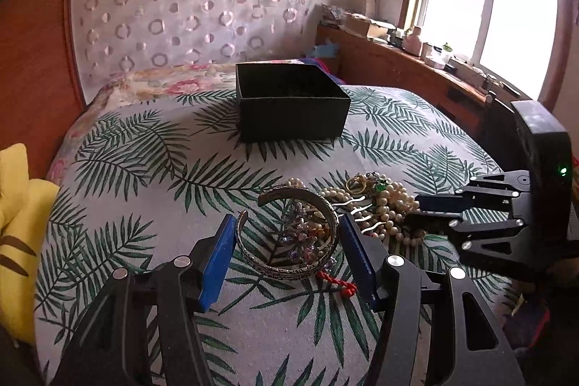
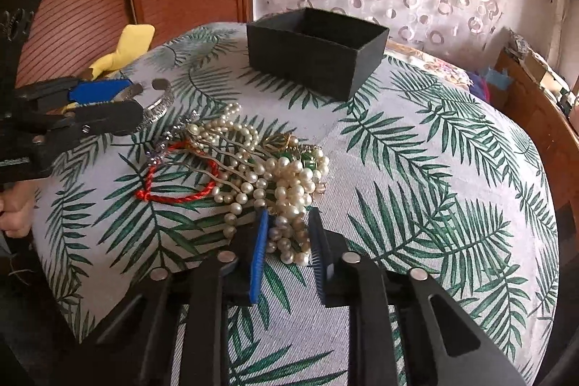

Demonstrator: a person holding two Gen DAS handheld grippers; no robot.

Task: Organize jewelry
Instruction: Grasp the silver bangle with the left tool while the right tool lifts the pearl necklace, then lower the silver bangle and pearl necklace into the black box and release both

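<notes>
Left wrist view: the left gripper [image 1: 286, 255] straddles a silver cuff [image 1: 289, 234] lying on the leaf-print bedspread [image 1: 144, 151]. Its blue pads [image 1: 217, 263] sit just beside the cuff's outer walls; whether they press it or merely flank it cannot be told, so the grasp stays uncertain. Inside the cuff's ring lies a purple beaded piece [image 1: 302, 234], and a red cord [image 1: 336, 284] pokes out beneath it. To the right, the pearls [image 1: 383, 205] are heaped with a gold ring [image 1: 356, 185] and a green stone [image 1: 380, 185]; the right gripper [image 1: 434, 212] reaches into that heap. The open black box [image 1: 289, 100] stands well apart, farther up the bed.

Right wrist view: the right gripper [image 2: 287, 241] has its jaws around the near end of the pearls [image 2: 289, 190], narrowly parted with beads between them, seemingly clenched on the strand. The cord [image 2: 177, 183] loops to the left, under a wavy hairpin [image 2: 217, 169]. The left gripper [image 2: 105, 104] is at the cuff [image 2: 159, 104]. The box [image 2: 318, 49] waits beyond.

Risks: the pearls are tangled with the hairpin, ring and cord, so lifting them would likely drag the neighbours along or scatter them. The cuff is open-ended and smooth; squeezing it may spring it sideways, or it could hook the beaded piece.
</notes>
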